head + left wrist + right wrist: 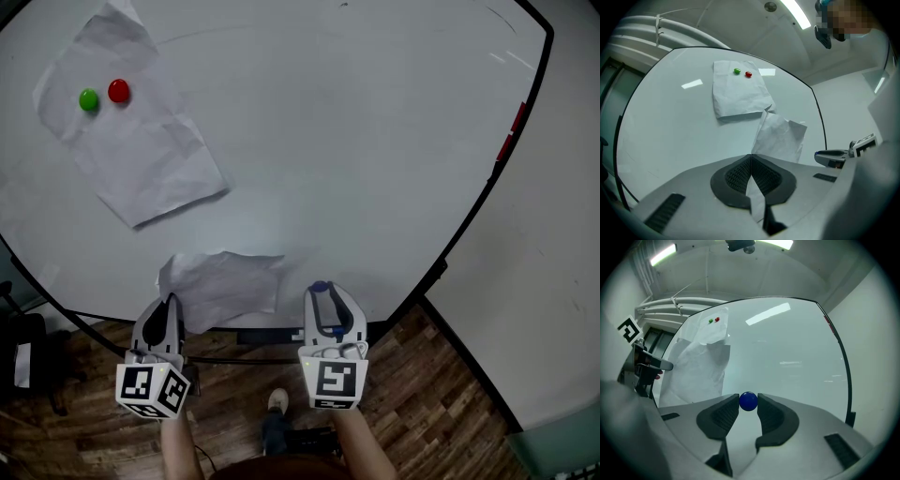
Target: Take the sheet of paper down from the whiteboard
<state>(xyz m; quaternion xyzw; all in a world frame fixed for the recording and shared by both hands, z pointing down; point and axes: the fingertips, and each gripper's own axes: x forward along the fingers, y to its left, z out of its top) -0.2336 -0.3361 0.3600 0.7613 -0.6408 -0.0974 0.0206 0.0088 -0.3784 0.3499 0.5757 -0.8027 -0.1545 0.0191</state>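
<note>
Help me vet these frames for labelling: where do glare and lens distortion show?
Head view: whiteboard edge bows, floor dim. Left gripper view: ceiling light glares off the board, dark corners, held sheet of paper sharp. Right gripper view: glare streak, bowed edge, blue magnet crisp.

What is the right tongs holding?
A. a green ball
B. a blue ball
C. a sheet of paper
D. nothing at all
B: the right gripper view shows a small blue ball pinched between the pads of the right tongs, while the sheet of paper is clamped in the left tongs.
</note>
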